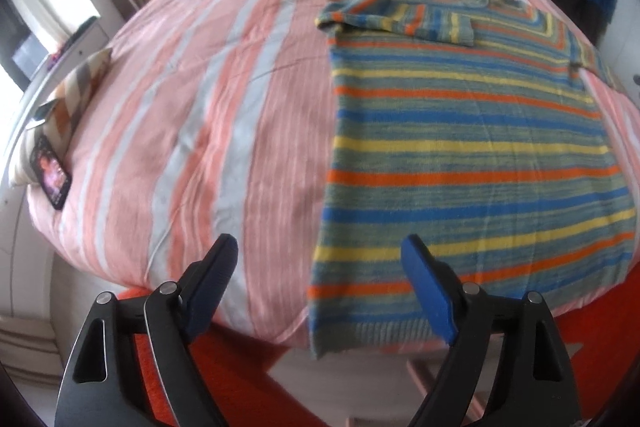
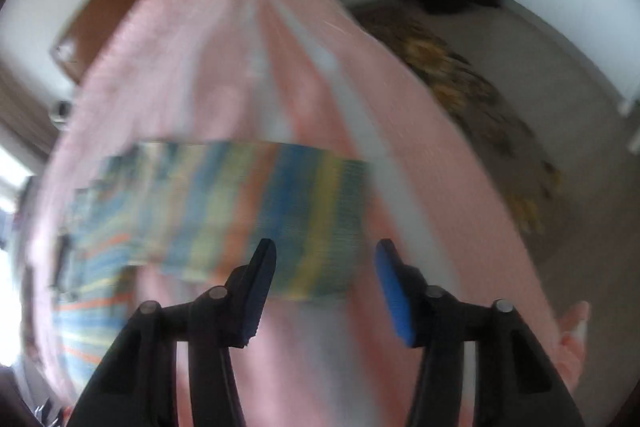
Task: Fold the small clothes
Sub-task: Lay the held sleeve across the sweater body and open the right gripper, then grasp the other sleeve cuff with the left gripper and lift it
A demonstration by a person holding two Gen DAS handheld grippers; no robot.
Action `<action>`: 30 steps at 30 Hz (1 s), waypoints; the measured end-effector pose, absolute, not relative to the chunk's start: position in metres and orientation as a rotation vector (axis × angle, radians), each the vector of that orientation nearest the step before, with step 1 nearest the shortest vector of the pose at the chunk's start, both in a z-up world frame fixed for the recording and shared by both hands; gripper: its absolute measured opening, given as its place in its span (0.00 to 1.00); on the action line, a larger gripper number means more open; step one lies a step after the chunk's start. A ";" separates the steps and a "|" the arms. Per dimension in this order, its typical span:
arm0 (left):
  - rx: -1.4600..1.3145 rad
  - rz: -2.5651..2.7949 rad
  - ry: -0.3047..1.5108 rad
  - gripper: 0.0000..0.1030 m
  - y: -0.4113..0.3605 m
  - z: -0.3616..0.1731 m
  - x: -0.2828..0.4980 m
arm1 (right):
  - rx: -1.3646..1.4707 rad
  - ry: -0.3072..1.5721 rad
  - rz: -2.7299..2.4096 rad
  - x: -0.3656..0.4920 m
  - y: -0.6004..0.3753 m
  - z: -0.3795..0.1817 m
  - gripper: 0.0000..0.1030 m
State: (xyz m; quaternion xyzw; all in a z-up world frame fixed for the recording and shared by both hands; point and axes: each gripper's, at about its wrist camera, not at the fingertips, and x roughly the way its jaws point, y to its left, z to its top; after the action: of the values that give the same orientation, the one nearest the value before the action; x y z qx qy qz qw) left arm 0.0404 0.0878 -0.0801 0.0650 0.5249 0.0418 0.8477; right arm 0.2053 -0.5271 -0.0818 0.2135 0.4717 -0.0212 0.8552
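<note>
While the striped sweater (image 1: 472,131) lay partly folded on the pink bedspread (image 1: 208,99), left gripper (image 1: 320,279) and right gripper (image 2: 326,283) both hung agape, holding nothing

Blurred striped sweater (image 2: 224,211) on pink bedspread (image 2: 420,187), right gripper (image 2: 326,287) empty, jaws apart

Each handheld gripper was built of matte black plastic arms with long teardrop-shaped cut-outs and round silver pivot pins, four pins showing across each one. The left gripper (image 1: 318,283) carried two flat fingers faced with blue pads; its right pad (image 1: 430,289) showed bright blue, while the left finger (image 1: 212,283) looked dark navy with a finely ridged edge. The right gripper (image 2: 325,287), blurred in its own view, had the same black linkage, silver pins and blue-faced fingers.
</note>
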 end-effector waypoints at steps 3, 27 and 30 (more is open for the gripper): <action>0.199 0.044 1.059 0.83 0.077 -0.062 0.057 | 0.419 1.002 0.050 0.207 -0.493 -0.086 0.55; 0.270 -0.244 1.072 0.05 0.002 -0.104 0.292 | 0.185 0.898 0.059 0.071 -0.359 -0.128 0.63; 0.006 -0.099 1.005 0.05 0.081 -0.065 0.290 | 0.158 0.884 0.071 0.070 -0.354 -0.126 0.63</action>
State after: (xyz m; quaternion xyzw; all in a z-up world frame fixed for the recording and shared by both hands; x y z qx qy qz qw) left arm 0.2899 0.0806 -0.0647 0.0029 0.4816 -0.0473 0.8751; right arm 0.0704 -0.3544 -0.1256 0.0764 0.4270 0.0345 0.9004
